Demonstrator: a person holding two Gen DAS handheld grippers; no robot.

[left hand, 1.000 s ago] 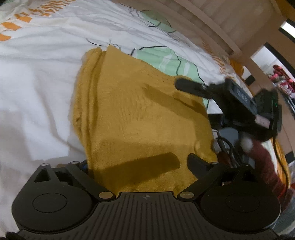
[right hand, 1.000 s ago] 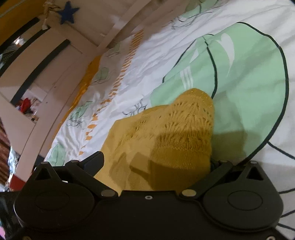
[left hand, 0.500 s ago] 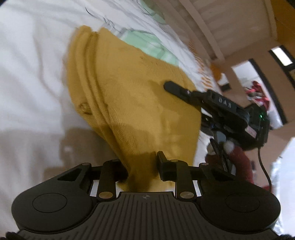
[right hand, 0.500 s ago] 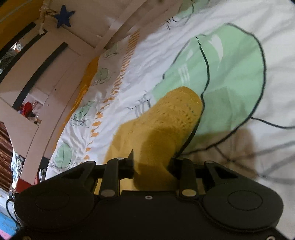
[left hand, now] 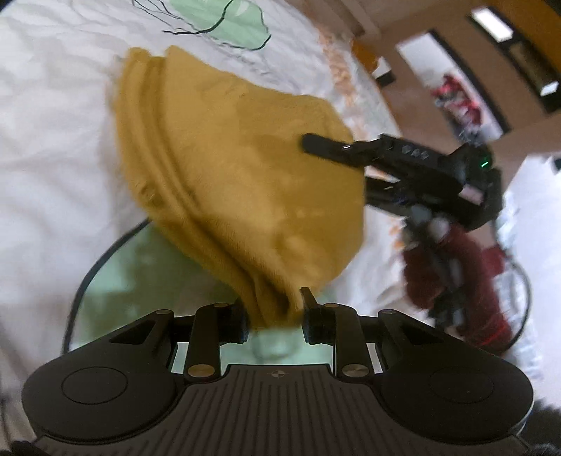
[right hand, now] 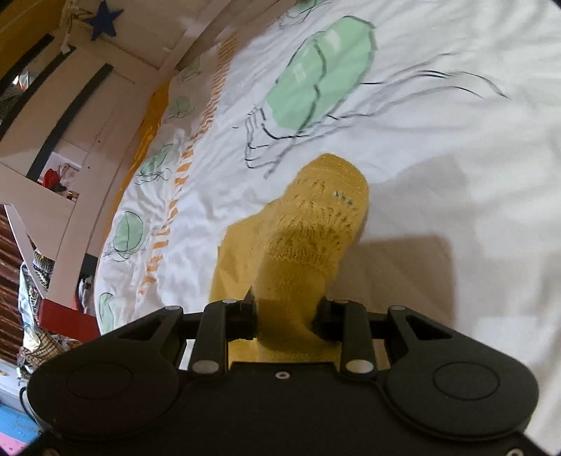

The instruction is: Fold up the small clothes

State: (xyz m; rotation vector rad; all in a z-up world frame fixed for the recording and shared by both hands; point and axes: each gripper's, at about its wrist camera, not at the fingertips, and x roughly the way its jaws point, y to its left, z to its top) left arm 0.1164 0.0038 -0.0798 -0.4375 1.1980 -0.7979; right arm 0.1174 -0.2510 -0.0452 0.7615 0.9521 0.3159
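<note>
A mustard-yellow knitted garment (left hand: 238,168) hangs bunched between both grippers, partly lifted off the white bed sheet (left hand: 45,147). My left gripper (left hand: 275,310) is shut on its near corner, with the cloth pinched between the pads. In the left wrist view, one finger (left hand: 326,145) of the right gripper lies over the cloth's far edge. In the right wrist view, the right gripper (right hand: 285,310) grips an openwork knitted end of the garment (right hand: 315,228). Its jaws are easing open slightly while the pads still press on the fabric.
The sheet carries green leaf prints (right hand: 322,70) and orange dashes (right hand: 182,165). A pale wooden bed frame (right hand: 115,115) runs along the bed's far side, with a blue star (right hand: 103,19) above it. A dark red sleeve (left hand: 455,266) and a cable trail behind the right gripper.
Both grippers were open around the flat garment, then shut on it. They have since carried it across the sheet, so it now hangs gathered and lifted.
</note>
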